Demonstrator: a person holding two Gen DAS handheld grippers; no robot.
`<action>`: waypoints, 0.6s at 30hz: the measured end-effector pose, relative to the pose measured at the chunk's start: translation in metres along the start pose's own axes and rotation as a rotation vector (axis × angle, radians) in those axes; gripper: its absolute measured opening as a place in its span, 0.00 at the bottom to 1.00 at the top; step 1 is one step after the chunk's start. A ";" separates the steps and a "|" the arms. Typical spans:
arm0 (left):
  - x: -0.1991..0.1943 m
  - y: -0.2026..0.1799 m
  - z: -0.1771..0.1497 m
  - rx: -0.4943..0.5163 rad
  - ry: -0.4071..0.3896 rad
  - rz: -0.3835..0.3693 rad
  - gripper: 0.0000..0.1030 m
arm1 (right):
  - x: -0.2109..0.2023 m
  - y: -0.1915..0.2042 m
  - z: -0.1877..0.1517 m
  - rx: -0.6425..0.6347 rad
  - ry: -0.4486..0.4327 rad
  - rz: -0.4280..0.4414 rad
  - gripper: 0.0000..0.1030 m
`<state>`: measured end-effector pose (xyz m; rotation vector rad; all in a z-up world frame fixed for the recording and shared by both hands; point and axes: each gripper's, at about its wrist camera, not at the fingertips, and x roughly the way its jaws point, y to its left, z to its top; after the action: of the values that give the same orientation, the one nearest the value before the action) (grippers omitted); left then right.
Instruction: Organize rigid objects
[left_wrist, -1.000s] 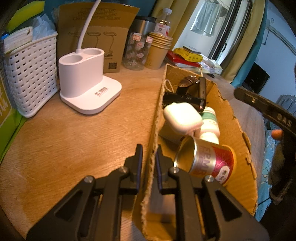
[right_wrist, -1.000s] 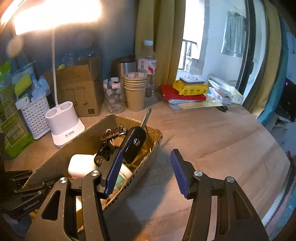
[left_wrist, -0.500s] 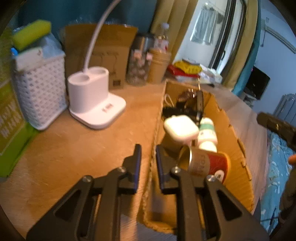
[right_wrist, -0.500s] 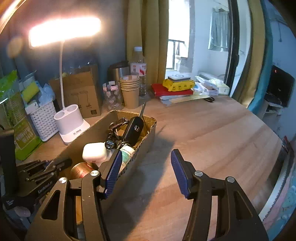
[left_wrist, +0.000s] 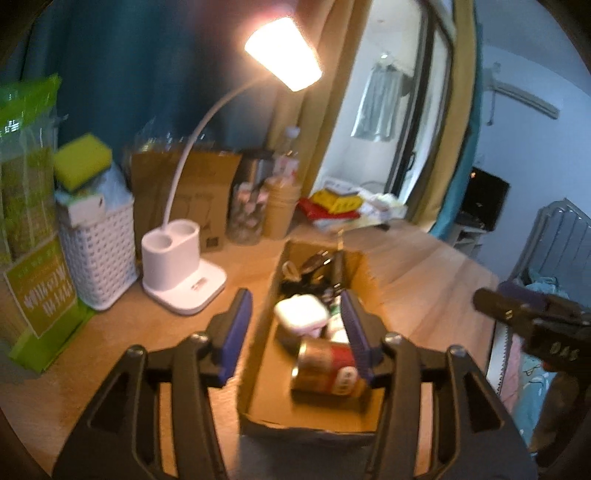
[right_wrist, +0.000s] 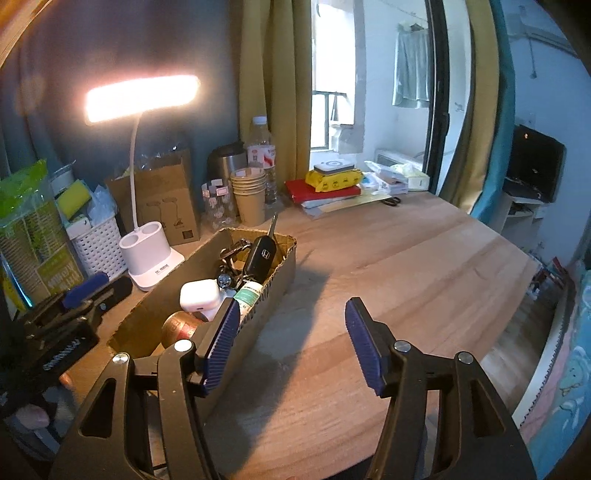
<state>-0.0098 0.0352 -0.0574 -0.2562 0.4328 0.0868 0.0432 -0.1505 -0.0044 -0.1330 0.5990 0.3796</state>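
A: Left gripper?
B: jaws opening, pads apart, gripping nothing; hovering over the cardboard box; its near left wall is showing between them, untouched.
A: Right gripper?
B: also opening, empty; bare table between pads; box just left.
A: Contents?
B: can, white case, car key lying inside.

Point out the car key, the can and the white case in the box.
car key (right_wrist: 260, 258): right wrist view, black fob.
can (left_wrist: 330, 367): left wrist view, its side.
white case (right_wrist: 198, 297): right wrist view, front face.
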 end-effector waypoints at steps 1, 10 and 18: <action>-0.006 -0.004 0.002 0.007 -0.011 -0.009 0.51 | -0.005 0.000 -0.001 0.001 -0.005 -0.004 0.61; -0.062 -0.040 0.025 0.051 -0.057 -0.124 0.72 | -0.049 -0.001 -0.002 0.014 -0.074 -0.053 0.61; -0.100 -0.069 0.036 0.132 -0.057 -0.139 0.89 | -0.094 0.005 0.000 0.018 -0.144 -0.093 0.61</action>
<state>-0.0765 -0.0246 0.0324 -0.1534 0.3612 -0.0703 -0.0299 -0.1747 0.0497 -0.1146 0.4523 0.2905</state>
